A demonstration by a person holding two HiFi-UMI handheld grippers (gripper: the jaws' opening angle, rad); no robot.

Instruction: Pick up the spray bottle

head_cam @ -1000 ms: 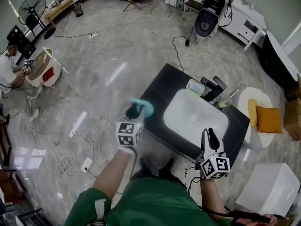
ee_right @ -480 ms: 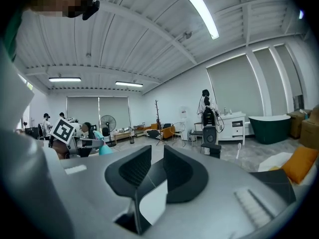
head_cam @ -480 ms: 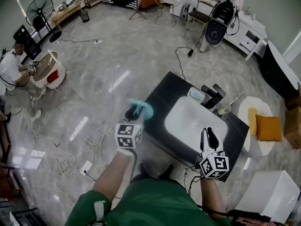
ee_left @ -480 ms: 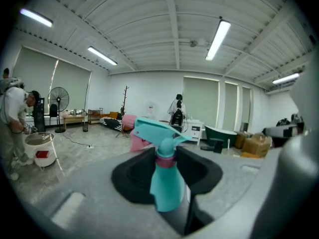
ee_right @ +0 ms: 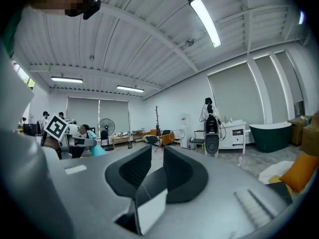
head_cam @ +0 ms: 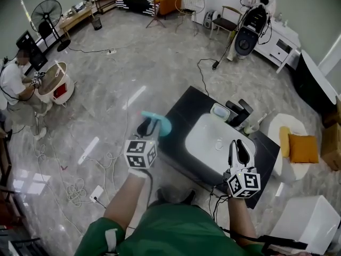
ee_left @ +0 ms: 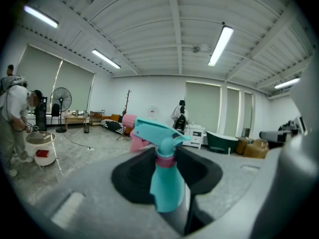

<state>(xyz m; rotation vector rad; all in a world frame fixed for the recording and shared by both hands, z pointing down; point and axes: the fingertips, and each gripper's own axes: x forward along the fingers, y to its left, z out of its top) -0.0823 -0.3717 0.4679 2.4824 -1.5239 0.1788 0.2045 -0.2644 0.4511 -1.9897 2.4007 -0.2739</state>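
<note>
Left gripper (ee_left: 167,156) is clamping its two black jaws on the teal plastic spray bottle with a pink collar (ee_left: 166,183), one jaw on each side, about at the level of the collar. The bottle is standing upright between the jaws, and its teal trigger head is rising above them. A pink piece is showing at the left end of the head, but it is blurred.

In the head view this gripper (head_cam: 148,127) is holding the bottle (head_cam: 158,121) in the air over the grey marble floor (head_cam: 106,79). The bottle is hanging just beside the left edge of the black rectangular countertop (head_cam: 186,103), and whether it is overlapping that edge is hard to tell. Only the teal head is showing there, because the body of the bottle is lying hidden behind the gripper. In the left gripper view the lower part of the bottle is disappearing behind the gripper's grey body, so the base is not showing.

Right gripper (head_cam: 239,149) is hovering over the front rim of the white oval sink basin (head_cam: 194,137) that is sitting in the countertop, well apart from the bottle. In the right gripper view its jaws (ee_right: 155,168) are standing a little apart, with only a narrow gap and nothing between them.
</note>
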